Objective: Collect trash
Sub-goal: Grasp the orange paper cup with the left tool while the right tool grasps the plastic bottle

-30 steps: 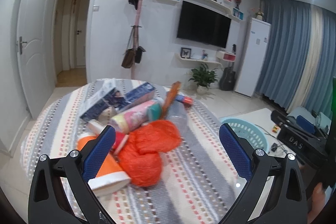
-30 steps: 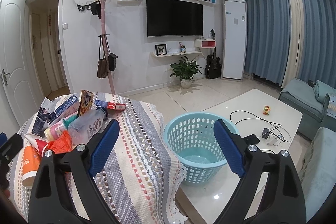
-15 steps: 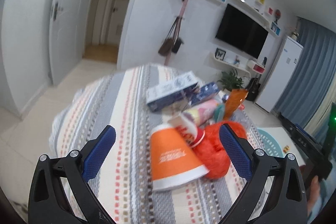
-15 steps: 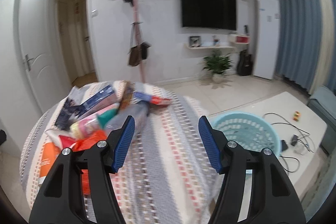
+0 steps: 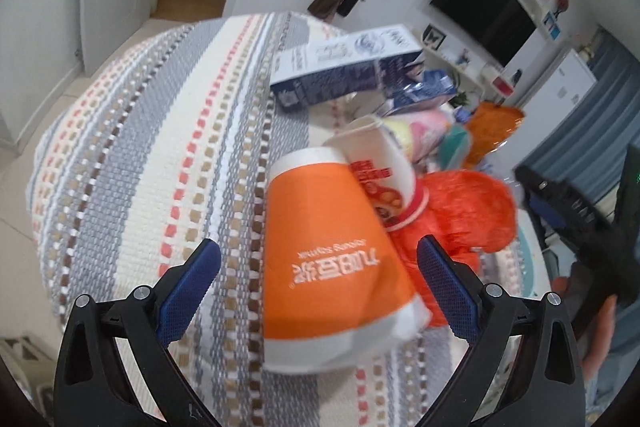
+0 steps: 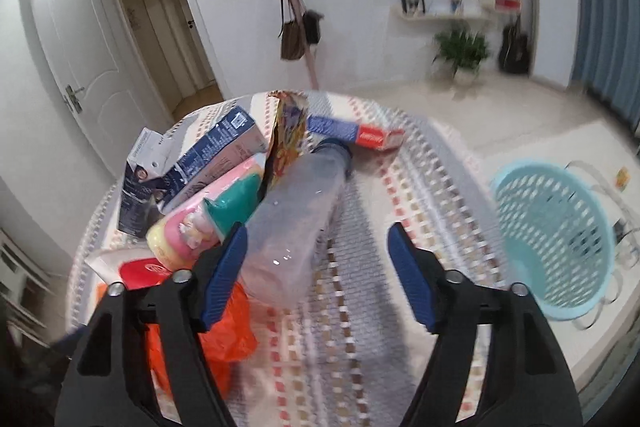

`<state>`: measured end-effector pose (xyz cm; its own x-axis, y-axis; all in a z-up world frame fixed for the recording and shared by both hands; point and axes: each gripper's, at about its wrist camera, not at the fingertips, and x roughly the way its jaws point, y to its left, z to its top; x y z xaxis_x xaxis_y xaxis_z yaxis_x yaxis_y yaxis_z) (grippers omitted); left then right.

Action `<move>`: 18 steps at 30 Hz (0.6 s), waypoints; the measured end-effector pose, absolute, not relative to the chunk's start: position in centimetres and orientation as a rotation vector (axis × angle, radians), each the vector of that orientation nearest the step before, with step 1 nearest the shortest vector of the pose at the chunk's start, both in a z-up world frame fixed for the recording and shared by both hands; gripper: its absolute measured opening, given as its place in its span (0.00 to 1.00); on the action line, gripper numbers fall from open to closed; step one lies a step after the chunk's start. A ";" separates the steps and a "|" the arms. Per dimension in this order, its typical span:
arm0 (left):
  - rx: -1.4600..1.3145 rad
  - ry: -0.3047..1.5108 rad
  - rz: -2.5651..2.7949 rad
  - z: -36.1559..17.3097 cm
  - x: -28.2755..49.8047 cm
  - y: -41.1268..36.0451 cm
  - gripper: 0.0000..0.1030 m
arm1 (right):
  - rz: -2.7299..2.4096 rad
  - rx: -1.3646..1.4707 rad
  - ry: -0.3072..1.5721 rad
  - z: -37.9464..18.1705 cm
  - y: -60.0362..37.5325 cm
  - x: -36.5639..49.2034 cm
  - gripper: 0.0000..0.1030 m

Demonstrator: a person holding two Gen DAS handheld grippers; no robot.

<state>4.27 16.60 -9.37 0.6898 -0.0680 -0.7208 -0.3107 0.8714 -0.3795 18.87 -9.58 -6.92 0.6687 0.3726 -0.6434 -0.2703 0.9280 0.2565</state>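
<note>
**Both claws spread over the trash pile on the striped table**

The left gripper is held with its jaws wide apart, and the orange paper cup is seen lying on its side between the blue pads; a gap is left on each side, so nothing is gripped. A white cup with red print is tucked against the orange cup at 1 o'clock, and a crumpled orange-red bag is pressed in at 3 o'clock. A blue and white carton is laid across at 12 o'clock. From 8 to 11 o'clock the striped tablecloth is left bare out to its rounded edge, beyond which floor and a white door are seen.

The right gripper is opening. A clear plastic bottle is found inside the left pad, close to it; whether it is touched cannot be told. A pink and yellow package and cartons are heaped at 10 o'clock, a red and blue box at 12 o'clock. Bare cloth is offered from 1 to 5 o'clock up to the table's edge. The light blue basket is placed off the table at 3 o'clock, lower down, well apart from the pile.
</note>
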 end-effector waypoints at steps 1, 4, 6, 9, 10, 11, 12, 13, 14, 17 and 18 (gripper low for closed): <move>-0.509 0.815 0.143 -9.7 4.6 16.6 0.91 | 0.376 0.157 0.767 -7.0 -9.2 19.2 0.74; -0.522 0.844 0.131 -10.6 5.4 16.6 0.88 | 0.382 0.136 0.791 -7.4 -7.9 20.0 0.76; -0.519 0.860 0.122 -11.2 6.0 16.3 0.88 | 0.377 0.129 0.826 -7.8 -7.2 20.9 0.76; -0.471 0.867 0.126 -11.1 6.4 15.4 0.87 | 0.351 0.134 0.852 -8.4 -7.0 22.0 0.76; -0.461 0.867 0.129 -11.1 6.6 15.2 0.86 | 0.340 0.134 0.855 -8.5 -7.1 22.2 0.76; -0.450 0.867 0.126 -11.1 6.7 14.9 0.85 | 0.336 0.135 0.856 -8.6 -7.3 22.3 0.75; -0.435 0.868 0.127 -11.1 6.8 14.7 0.83 | 0.334 0.134 0.858 -8.7 -7.3 22.4 0.75; -0.426 0.868 0.129 -11.0 6.9 14.6 0.81 | 0.334 0.132 0.862 -8.8 -7.4 22.5 0.69; -0.416 0.867 0.127 -11.1 7.1 14.4 0.79 | 0.335 0.129 0.869 -9.0 -7.6 22.5 0.62; -0.403 0.865 0.122 -11.0 7.4 13.9 0.76 | 0.354 0.122 0.903 -9.6 -7.7 22.7 0.47; -0.395 0.865 0.121 -10.9 7.4 13.5 0.75 | 0.355 0.118 0.909 -9.8 -7.8 22.6 0.47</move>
